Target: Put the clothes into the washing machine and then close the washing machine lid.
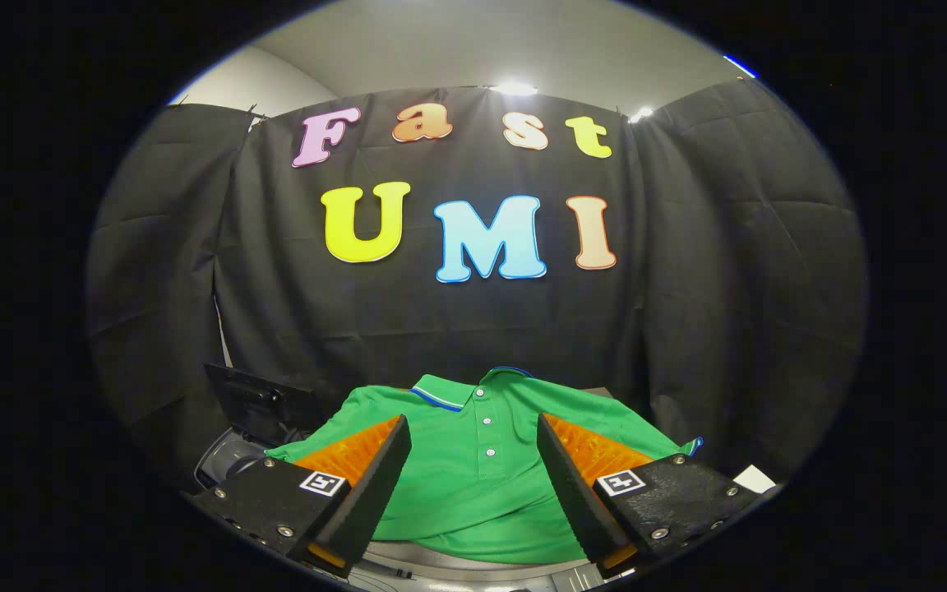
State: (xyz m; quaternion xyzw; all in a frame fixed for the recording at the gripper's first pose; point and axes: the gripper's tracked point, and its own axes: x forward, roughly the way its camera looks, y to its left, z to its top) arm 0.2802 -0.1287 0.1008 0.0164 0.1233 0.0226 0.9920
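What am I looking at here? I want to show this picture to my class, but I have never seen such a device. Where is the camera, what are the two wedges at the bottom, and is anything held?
The camera rides on a hand-held claw that a person carries; it looks forward along the two fingers, the wedges you noticed. They stand apart, so the claw is open and holds nothing. Between and just beyond them lies a green polo shirt, spread out with its collar away from the camera. To the left, past the shirt's sleeve, a dark raised lid shows, probably the washing machine's. Behind everything hangs the booth's black cloth wall.
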